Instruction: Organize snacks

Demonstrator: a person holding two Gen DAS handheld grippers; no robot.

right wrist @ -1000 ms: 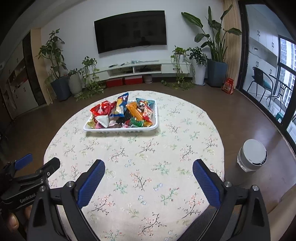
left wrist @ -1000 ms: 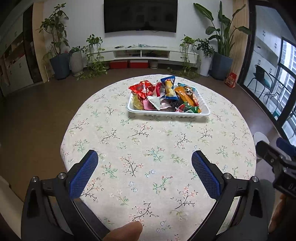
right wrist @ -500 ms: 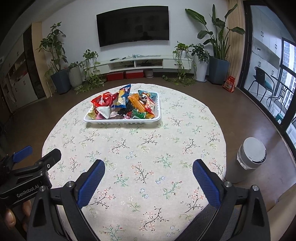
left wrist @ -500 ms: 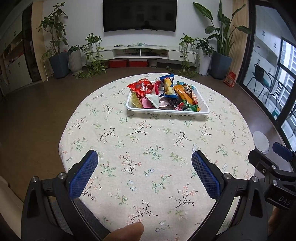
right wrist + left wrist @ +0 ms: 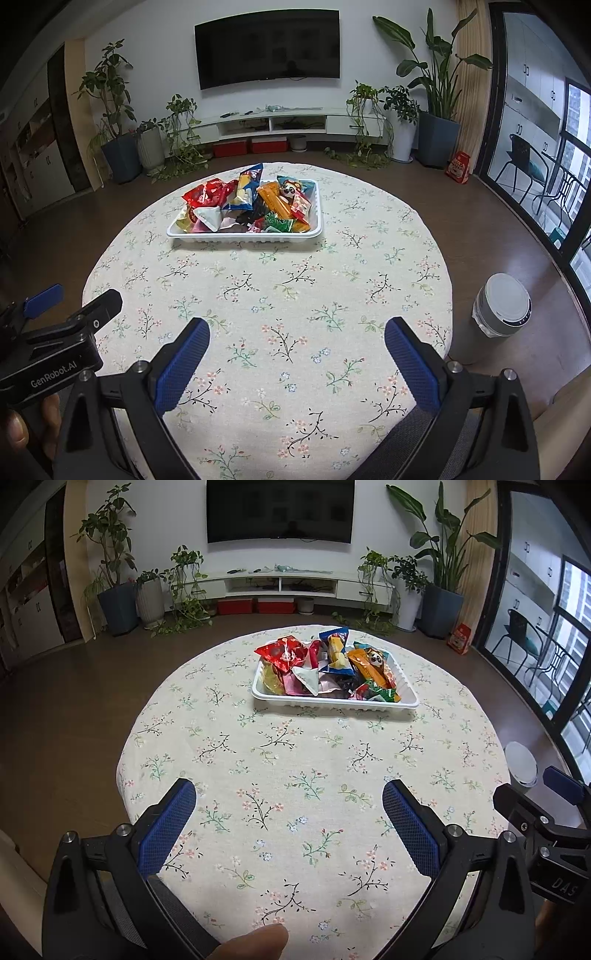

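Nearest the cameras, the left gripper (image 5: 289,825) and the right gripper (image 5: 297,356) hover side by side over the near edge of a round table (image 5: 258,302), each with its blue-padded fingers spread wide apart and holding nothing. A fingertip (image 5: 251,943) of the person intrudes at the bottom of the left wrist view. The flower-print tablecloth (image 5: 295,760) lies bare between the grippers and the tray, with nothing in the way.

Toward the far side of the table sits a white rectangular tray (image 5: 243,235), heaped with wrapped snacks (image 5: 255,206). Its long axis runs left to right across both views, one long side facing the grippers. Among the heap, a red packet (image 5: 282,653) lies at the left end, a blue-and-yellow packet (image 5: 338,650) stands up near the middle, and an orange packet (image 5: 371,666) slants toward the right end.

On the brown floor just right of the table stands a white cylindrical bin (image 5: 502,306). Beyond, a low white media shelf (image 5: 280,123) runs under a wall-mounted television (image 5: 267,48), flanked by potted plants (image 5: 432,88). A glass door (image 5: 546,147) on the right shows a balcony chair.
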